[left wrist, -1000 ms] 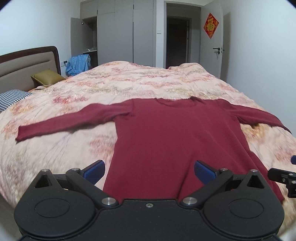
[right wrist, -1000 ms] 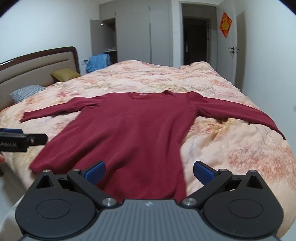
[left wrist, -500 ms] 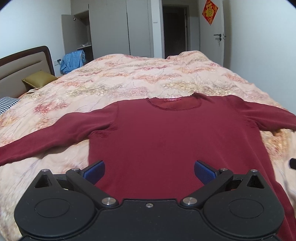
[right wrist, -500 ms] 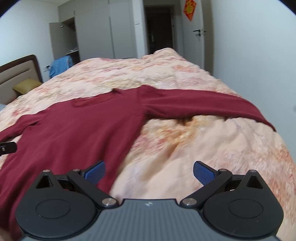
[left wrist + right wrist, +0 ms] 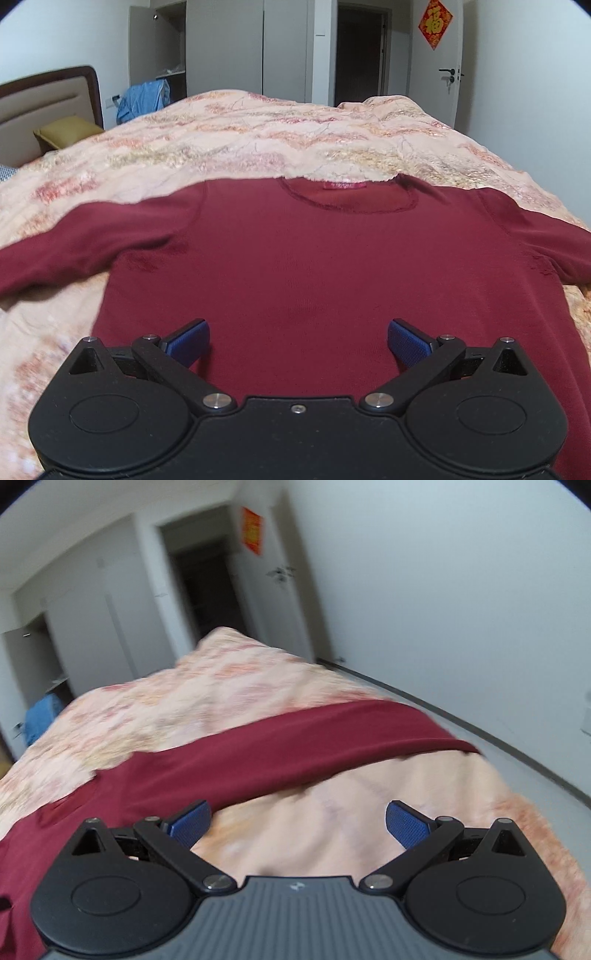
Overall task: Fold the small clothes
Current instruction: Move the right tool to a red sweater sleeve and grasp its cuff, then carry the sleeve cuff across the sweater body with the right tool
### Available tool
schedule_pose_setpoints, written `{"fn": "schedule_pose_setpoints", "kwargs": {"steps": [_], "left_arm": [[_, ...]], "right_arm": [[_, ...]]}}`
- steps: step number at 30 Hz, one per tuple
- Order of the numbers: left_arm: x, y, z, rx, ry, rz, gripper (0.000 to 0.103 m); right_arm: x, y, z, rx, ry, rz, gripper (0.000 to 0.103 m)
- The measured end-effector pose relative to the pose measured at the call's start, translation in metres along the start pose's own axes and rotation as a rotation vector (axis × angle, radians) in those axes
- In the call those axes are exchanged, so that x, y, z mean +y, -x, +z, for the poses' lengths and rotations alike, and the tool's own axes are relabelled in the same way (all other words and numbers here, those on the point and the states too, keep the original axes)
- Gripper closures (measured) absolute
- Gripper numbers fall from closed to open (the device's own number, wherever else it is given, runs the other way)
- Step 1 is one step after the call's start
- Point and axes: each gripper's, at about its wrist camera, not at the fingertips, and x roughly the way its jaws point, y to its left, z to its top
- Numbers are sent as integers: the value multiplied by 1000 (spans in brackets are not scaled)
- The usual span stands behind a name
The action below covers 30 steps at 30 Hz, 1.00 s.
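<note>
A dark red long-sleeved top (image 5: 295, 266) lies flat on the bed, neck away from me, sleeves spread to both sides. My left gripper (image 5: 298, 341) hovers open over the middle of its body, nothing between the blue pads. In the right wrist view, the top's right sleeve (image 5: 314, 746) stretches across the quilt toward the bed's right edge. My right gripper (image 5: 298, 823) is open above bare quilt just in front of that sleeve, holding nothing. This view is tilted and blurred.
The bed carries a peach floral quilt (image 5: 277, 147). A headboard (image 5: 48, 99) and an olive pillow (image 5: 66, 129) sit at the left, blue clothing (image 5: 142, 99) by the open wardrobe. The bed's right edge drops to the floor by a white wall (image 5: 461, 627).
My left gripper has moved forward over the top's body toward the neck. My right gripper has swung right and forward, from the body to the right sleeve, and its view has tilted.
</note>
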Motion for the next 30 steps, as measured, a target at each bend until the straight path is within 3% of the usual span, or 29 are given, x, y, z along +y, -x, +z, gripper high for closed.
{"fn": "schedule_pose_setpoints", "kwargs": {"steps": [2,9,15,19,21,23,26,30], "left_arm": [[3,-7,-5,7,18,-9,1],[12,-11,-18,-28,58,-37,0],[10,-13,-20,-32,51,-31,0],[10,-13,-21,-39,52,-29,0],[10,-13,-22,-39,54,-30,0],[11,-13,-20,-34,54,-31,0],[14,-11,-11,3,62,-45,1],[23,-2,6,8,85,-69,1]], "right_arm": [[-22,-13,10,1,-64,-17,0],[-88,-52,24,-14,-366,74,0],[-120,-83,27,-80,-563,41,2],[-133,-101,27,-92,-651,-48,25],[-133,-111,29,-89,-639,-94,42],[-132,-117,30,-75,-614,-139,68],[-124,-118,36,-86,-540,-168,90],[-89,-105,59,-168,-328,-182,96]]}}
